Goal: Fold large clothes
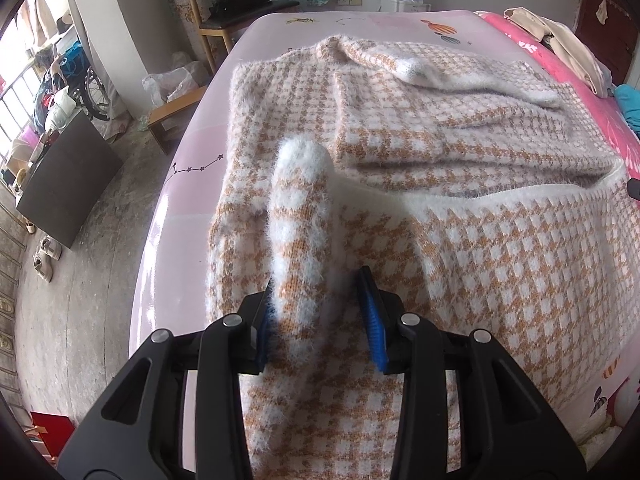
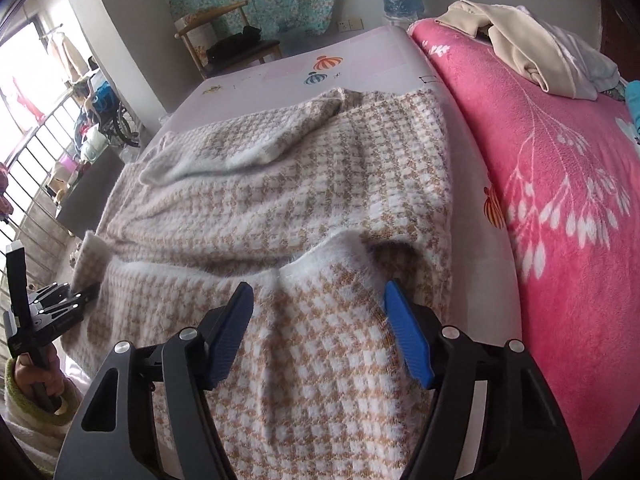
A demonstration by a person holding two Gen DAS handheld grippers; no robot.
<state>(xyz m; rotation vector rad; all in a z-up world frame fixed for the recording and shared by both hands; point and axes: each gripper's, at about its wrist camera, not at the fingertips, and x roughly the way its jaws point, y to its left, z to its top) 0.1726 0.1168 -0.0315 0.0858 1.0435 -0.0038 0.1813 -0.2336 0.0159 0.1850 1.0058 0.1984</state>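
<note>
the left gripper (image 1: 320, 300) clamps a sweater (image 1: 460, 152) fold (fuzzy houndstooth) while the right gripper (image 2: 318, 304) gapes over its hem.

Home bedroom (bed (image 2: 420, 52), chair (image 2: 224, 40))

Both tongs, the left tongs (image 1: 320, 304) and the right tongs (image 2: 320, 312), are black with ribbed blue pads (image 2: 408, 340) and silver rivets; the left hand (image 2: 38, 376) wears a fuzzy cream sleeve (image 2: 36, 420) with a green cuff.
</note>
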